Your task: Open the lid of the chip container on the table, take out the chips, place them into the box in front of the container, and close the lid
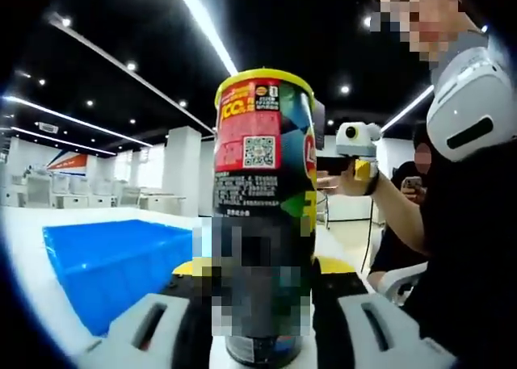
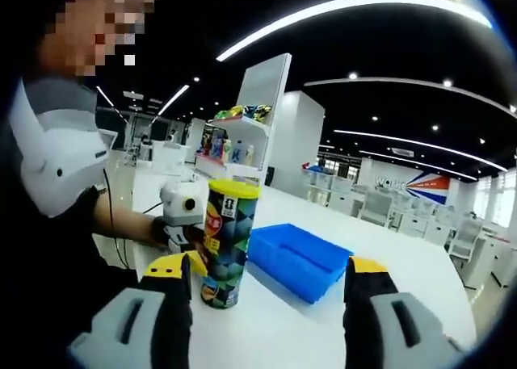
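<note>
A tall chip container [image 1: 262,199] with a red and black label stands upright on the white table [image 2: 283,329], its yellow lid [image 1: 262,77] sitting on top. My left gripper [image 1: 265,268] is shut on the container's lower body, one yellow-tipped jaw on each side. In the right gripper view the same container [image 2: 224,248] stands left of centre with the left gripper [image 2: 192,241] clamped on it from the left. My right gripper [image 2: 271,266] hangs open, well short of the container. The blue box [image 2: 299,260] lies just right of the container.
The blue box [image 1: 105,264] lies left of the container in the left gripper view. A person in a dark top with a white shoulder piece [image 1: 472,111] stands close. A shelf with goods [image 2: 242,115] and desks with chairs [image 2: 380,207] stand behind the table.
</note>
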